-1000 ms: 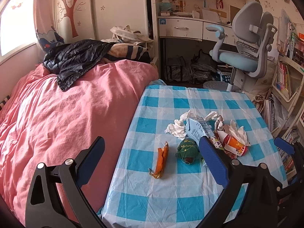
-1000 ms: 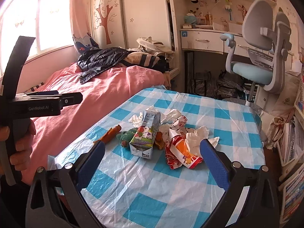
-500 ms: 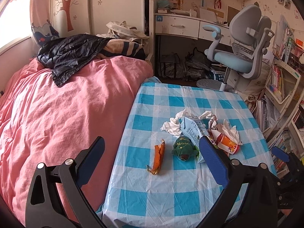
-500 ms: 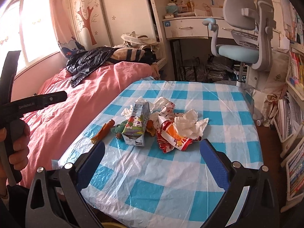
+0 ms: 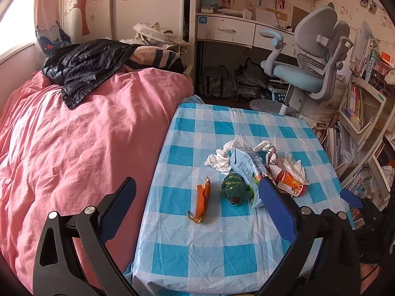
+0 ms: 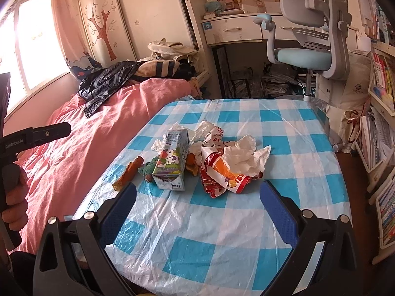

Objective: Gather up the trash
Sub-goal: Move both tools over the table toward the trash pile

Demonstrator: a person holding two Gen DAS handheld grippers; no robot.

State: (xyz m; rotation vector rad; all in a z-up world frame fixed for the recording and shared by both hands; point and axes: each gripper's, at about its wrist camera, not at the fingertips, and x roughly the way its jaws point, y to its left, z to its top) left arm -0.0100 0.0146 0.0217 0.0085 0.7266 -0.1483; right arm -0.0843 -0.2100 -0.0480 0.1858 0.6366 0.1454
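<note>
Checked blue-and-white cloth covers the table [image 6: 222, 234], which stands against a pink bed [image 5: 74, 148]. Nearest, the right gripper [image 6: 197, 207] and left gripper [image 5: 197, 207] both hang above the near edge, jaws wide, holding nothing. Just beyond lies the trash: an orange wrapper [image 5: 202, 202], a green wrapper [image 5: 234, 188], a carton [image 6: 172, 160], a red wrapper [image 6: 222, 172] under tissues [image 6: 246, 155]. Farther off stands a chair [image 6: 316, 32].
</note>
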